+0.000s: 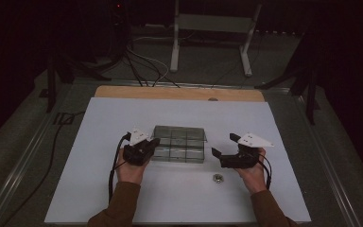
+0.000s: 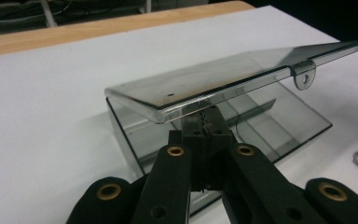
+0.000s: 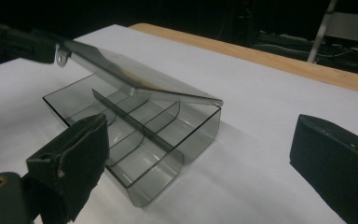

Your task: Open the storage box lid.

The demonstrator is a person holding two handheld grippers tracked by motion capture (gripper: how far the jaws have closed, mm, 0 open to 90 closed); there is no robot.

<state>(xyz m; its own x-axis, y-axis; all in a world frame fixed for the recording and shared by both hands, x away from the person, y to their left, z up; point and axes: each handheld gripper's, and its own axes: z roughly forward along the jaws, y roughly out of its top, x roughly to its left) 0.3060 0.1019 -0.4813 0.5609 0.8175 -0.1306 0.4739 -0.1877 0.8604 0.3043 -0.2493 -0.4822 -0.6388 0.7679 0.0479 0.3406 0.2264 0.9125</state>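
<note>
The left gripper [image 2: 204,122] is clenching its jaws on the front edge of the clear lid [image 2: 223,77], holding it tilted up so the compartments beneath are exposing themselves to reach. The compartmented box [image 1: 178,144] is sitting near the middle of the white board [image 1: 99,189], its hinge side toward the far wooden edge [image 1: 179,93]. The right gripper [image 1: 223,157] is waiting beside the box with jaws spread and nothing between them, probably readying for the small metal piece [image 1: 217,178], possibly a nut, lying toward the board's near edge.
</note>
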